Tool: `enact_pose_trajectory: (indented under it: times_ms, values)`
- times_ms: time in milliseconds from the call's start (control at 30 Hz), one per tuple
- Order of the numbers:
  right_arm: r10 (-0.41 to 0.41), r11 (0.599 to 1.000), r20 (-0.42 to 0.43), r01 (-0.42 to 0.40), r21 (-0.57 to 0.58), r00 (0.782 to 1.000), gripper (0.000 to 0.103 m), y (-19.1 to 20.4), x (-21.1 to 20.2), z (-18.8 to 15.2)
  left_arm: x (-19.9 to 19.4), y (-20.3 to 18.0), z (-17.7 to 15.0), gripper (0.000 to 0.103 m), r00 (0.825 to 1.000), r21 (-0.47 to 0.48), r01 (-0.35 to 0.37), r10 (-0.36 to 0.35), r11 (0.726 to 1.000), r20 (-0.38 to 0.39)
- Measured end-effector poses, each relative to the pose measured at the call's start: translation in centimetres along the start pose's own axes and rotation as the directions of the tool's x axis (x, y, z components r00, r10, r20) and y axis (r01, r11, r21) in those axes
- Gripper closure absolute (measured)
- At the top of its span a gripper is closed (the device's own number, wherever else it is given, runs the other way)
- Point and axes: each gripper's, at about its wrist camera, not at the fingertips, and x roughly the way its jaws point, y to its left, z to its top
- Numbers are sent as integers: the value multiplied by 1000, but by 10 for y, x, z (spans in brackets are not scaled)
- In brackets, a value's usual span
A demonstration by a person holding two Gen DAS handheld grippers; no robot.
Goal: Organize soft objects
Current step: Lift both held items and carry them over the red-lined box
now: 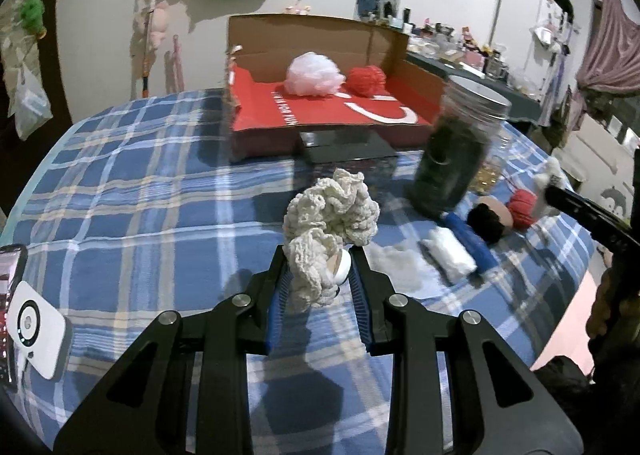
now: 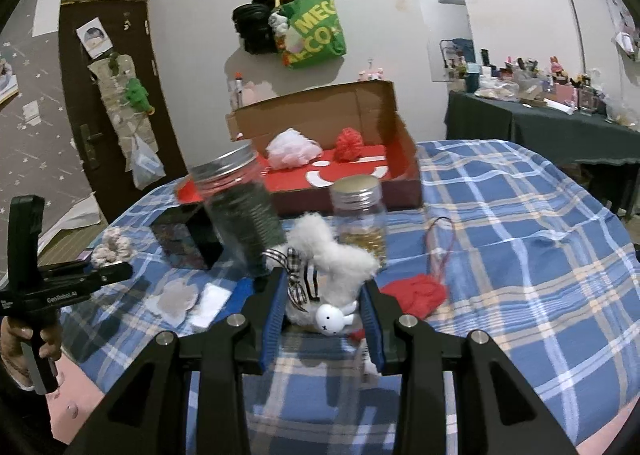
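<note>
My left gripper (image 1: 318,261) is clenched on a cream crocheted scrunchie (image 1: 330,211), lifted over the plaid cloth (image 1: 140,191). My right gripper (image 2: 325,287) grips a white plush toy (image 2: 332,267) with a checked ribbon. Ahead, the open cardboard box (image 1: 304,35) already holds a pink mesh puff (image 1: 314,75) and a red yarn ball (image 1: 366,81). A dark jar (image 1: 456,159) stands near.

My left gripper (image 1: 318,275) holds the crocheted scrunchie (image 1: 332,211) at frame centre, the cardboard box (image 1: 320,111) behind it, the lidded jar (image 1: 456,151) to its right.
</note>
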Motion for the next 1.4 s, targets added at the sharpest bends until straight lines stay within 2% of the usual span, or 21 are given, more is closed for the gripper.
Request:
enact_pose_trajectory:
  times_ms: [267, 667, 833, 1067, 1233, 1400]
  values:
    - [-50, 998, -6, 51, 34, 999, 65, -26, 6, 13, 10, 26, 8, 75, 999, -30, -48, 47, 998, -26]
    - [-114, 993, -28, 115, 42, 993, 65, -65, 35, 52, 42, 51, 43, 75, 996, -47, -63, 60, 997, -69]
    - [-102, 994, -46, 103, 19, 994, 65, -72, 50, 72, 53, 54, 62, 75, 996, -30, -49, 46, 998, -72]
    - [-39, 999, -86, 37, -22, 995, 65, -71, 77, 103, 60, 54, 87, 75, 998, -10, -15, 14, 1000, -65]
    - [-8, 997, -121, -2, -76, 993, 65, -59, 100, 128, 67, 45, 113, 75, 998, 44, 13, -10, 999, -62]
    - [18, 991, -201, -45, -128, 980, 65, -44, 133, 151, 80, 35, 139, 75, 996, 88, 42, -35, 995, -78]
